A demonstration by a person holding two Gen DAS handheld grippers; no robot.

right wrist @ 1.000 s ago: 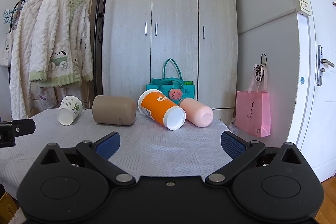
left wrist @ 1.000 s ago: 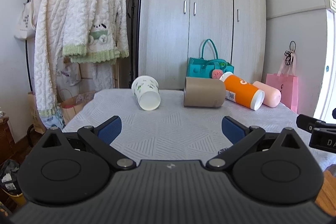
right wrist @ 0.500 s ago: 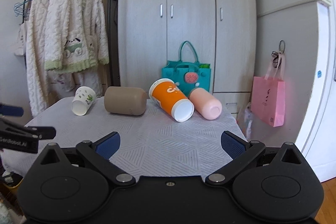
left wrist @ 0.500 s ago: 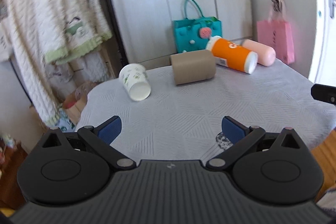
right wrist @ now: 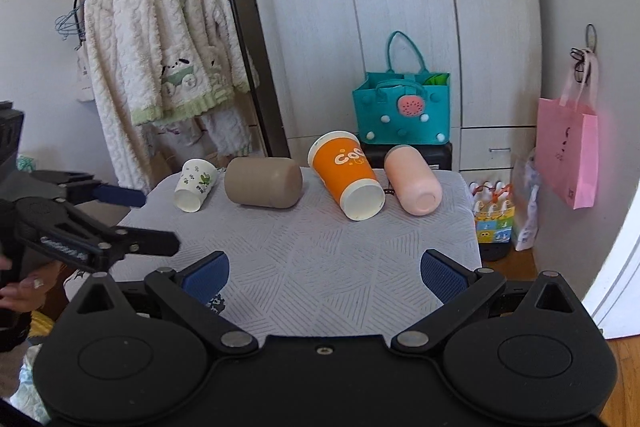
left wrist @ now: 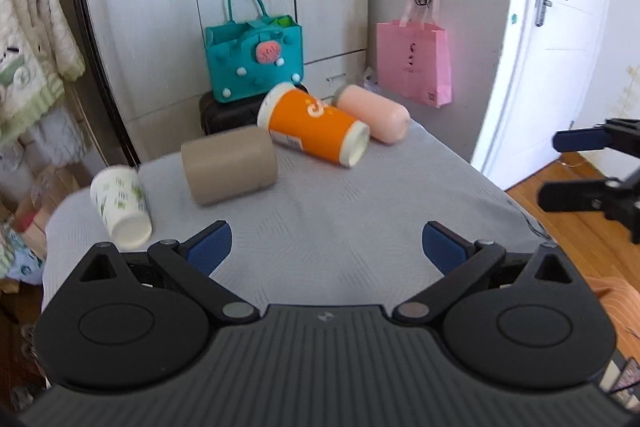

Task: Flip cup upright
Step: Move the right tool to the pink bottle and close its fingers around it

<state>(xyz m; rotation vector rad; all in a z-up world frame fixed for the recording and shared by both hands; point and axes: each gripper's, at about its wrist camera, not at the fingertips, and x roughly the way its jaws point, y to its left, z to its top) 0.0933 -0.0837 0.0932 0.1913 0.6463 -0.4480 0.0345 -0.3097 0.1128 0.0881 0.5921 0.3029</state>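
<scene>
Several cups lie on their sides at the far end of a grey-clothed table [left wrist: 340,227]: a white cup with green print [left wrist: 120,207] [right wrist: 196,183], a tan cup [left wrist: 229,171] [right wrist: 262,181], an orange cup [left wrist: 314,125] [right wrist: 346,173] and a pink cup [left wrist: 372,113] [right wrist: 412,179]. My left gripper [left wrist: 324,247] is open and empty above the table's near part, also seen in the right wrist view [right wrist: 132,219]. My right gripper [right wrist: 324,273] is open and empty over the near edge, also seen in the left wrist view [left wrist: 560,167].
A teal bag [left wrist: 254,61] stands on a black case behind the table, before a grey wardrobe [right wrist: 360,27]. A pink bag [left wrist: 414,61] hangs on the right wall. Robes hang on a rack [right wrist: 168,59] at the left. A white door [left wrist: 560,27] is at the right.
My left gripper has risen and turned right, looking down on the cups. My right gripper has moved in closer over the table and turned left. Both stay open; the cups have not moved.
</scene>
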